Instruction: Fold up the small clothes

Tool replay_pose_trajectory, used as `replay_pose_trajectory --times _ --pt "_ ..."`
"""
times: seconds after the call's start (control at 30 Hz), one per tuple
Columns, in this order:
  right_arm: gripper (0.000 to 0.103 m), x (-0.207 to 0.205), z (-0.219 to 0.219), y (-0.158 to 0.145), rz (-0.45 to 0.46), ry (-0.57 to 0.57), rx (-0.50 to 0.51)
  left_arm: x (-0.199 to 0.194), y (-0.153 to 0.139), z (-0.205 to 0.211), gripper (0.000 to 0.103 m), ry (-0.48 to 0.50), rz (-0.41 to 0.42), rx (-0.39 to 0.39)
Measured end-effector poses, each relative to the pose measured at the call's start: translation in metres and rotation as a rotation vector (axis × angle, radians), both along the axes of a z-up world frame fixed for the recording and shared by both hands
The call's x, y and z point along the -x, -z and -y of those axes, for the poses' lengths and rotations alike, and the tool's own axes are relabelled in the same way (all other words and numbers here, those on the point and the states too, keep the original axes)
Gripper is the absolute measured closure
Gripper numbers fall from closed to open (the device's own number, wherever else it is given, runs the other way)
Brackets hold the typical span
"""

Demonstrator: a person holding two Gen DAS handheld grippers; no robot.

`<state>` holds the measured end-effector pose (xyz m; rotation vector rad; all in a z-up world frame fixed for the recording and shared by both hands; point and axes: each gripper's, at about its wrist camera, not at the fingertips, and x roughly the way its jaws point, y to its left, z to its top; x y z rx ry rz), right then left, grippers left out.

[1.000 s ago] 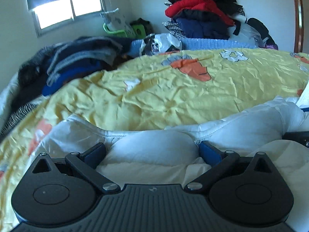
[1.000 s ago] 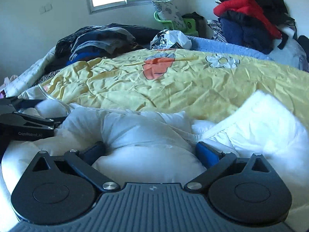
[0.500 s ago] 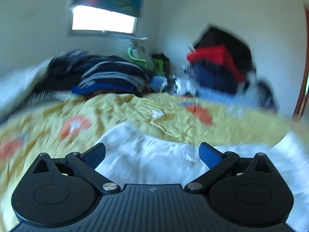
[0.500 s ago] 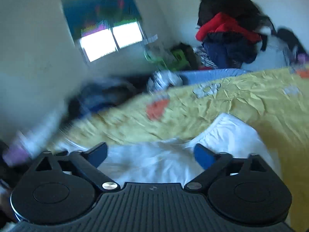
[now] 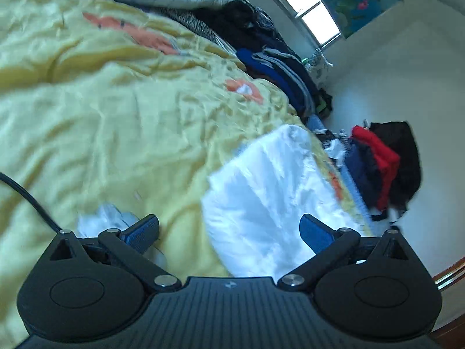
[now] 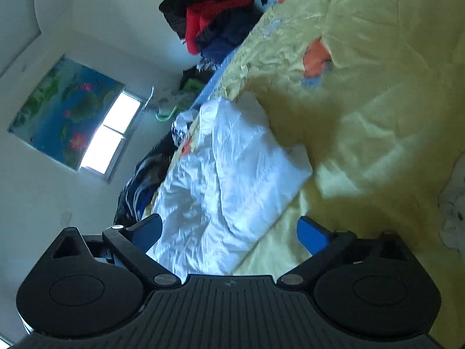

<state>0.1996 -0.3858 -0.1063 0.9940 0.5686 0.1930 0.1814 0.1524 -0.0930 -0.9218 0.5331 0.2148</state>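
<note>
A folded white garment (image 5: 270, 192) lies on the yellow bedspread (image 5: 116, 116); it also shows in the right wrist view (image 6: 229, 180). My left gripper (image 5: 229, 229) is open and empty, raised above the bed and rolled sideways, with the garment's near edge between its blue pads (image 5: 315, 232). My right gripper (image 6: 229, 229) is open and empty, also tilted, hovering above the garment's near end. A smaller crumpled white cloth (image 5: 101, 221) lies by the left gripper's left finger.
Dark folded clothes (image 5: 279, 67) are stacked along the bed's far side. A heap of red, navy and black clothes (image 5: 383, 163) stands by the wall. A black cable (image 5: 26, 195) crosses the bedspread at left. Another pale cloth (image 6: 453, 203) lies at the right edge.
Both grippers have let go of the white garment, lifted off it and rolled sideways. The garment now lies flat and folded on the bedspread.
</note>
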Motion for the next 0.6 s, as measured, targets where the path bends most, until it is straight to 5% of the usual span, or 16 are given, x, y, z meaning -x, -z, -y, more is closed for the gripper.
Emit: replay_pose_trajectory --times 0.23,0.37,0.4,0.43,0.47,0.6 --pt "0.007 -0.042 -0.021 0.0 -0.026 0.002 0.036 -0.025 0.001 0.014 0.0 0.068 -0.024 0.057" --pt "0.046 -0.061 -0.03 0.002 -0.075 0.014 0.125 -0.042 0.004 0.02 0.002 0.081 -0.057 0.056" --pt "0.049 -0.065 -0.031 0.003 -0.081 0.016 0.126 -0.045 0.002 0.024 0.016 0.075 -0.065 0.025" --pt "0.05 -0.067 -0.032 0.003 -0.083 0.016 0.12 -0.05 0.002 0.027 0.048 0.077 -0.086 -0.001" --pt "0.054 -0.068 -0.033 0.004 -0.084 0.014 0.121 -0.054 0.005 0.029 0.061 0.084 -0.123 -0.019" --pt "0.074 -0.067 -0.033 0.004 -0.059 -0.009 0.135 -0.054 0.002 0.031 0.076 0.111 -0.1 -0.052"
